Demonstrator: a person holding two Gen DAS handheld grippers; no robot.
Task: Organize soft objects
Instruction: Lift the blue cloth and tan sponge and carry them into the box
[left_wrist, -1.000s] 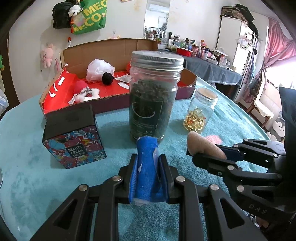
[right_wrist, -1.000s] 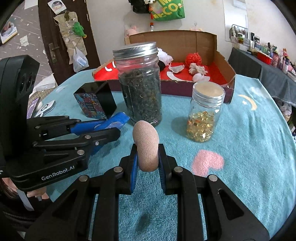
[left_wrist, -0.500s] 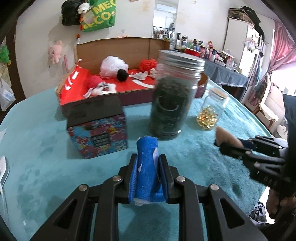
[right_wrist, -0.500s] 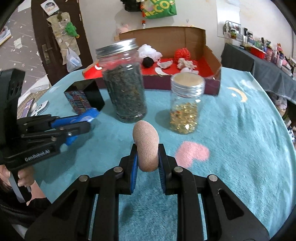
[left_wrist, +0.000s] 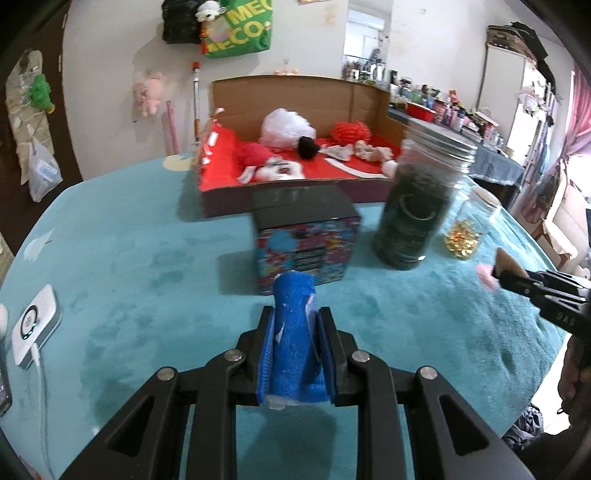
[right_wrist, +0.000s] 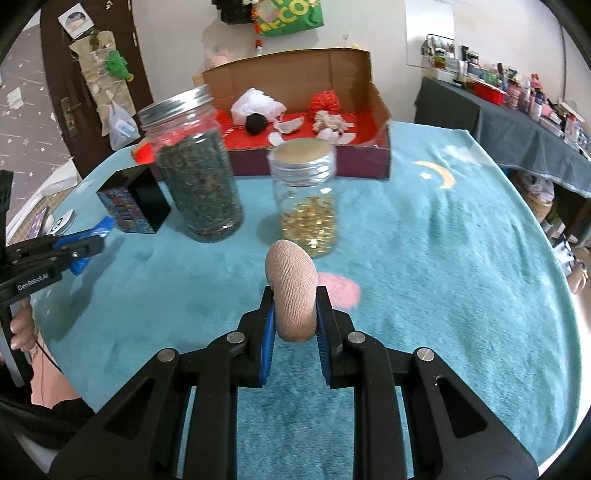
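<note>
My left gripper (left_wrist: 294, 325) is shut on a blue sponge (left_wrist: 293, 332) and holds it above the teal tablecloth, in front of a floral tin box (left_wrist: 306, 243). My right gripper (right_wrist: 293, 306) is shut on a beige soft pad (right_wrist: 293, 291), in front of a small jar of gold pieces (right_wrist: 306, 206). The open cardboard box with a red floor (left_wrist: 221, 166) stands at the back and holds a white puff (left_wrist: 286, 125), red yarn (left_wrist: 349, 131), a black pom-pom and other soft things. The right gripper also shows at the right edge of the left wrist view (left_wrist: 498, 273).
A tall jar of dark leaves (right_wrist: 195, 173) stands beside the small jar. A white device with a cable (left_wrist: 35, 325) lies at the table's left edge. A pink patch (right_wrist: 341, 290) is on the cloth. The table edge is near on the right.
Both grippers have moved back and swung, left view leftward and right view rightward, so jars and tin look farther. Both still hold their objects.
</note>
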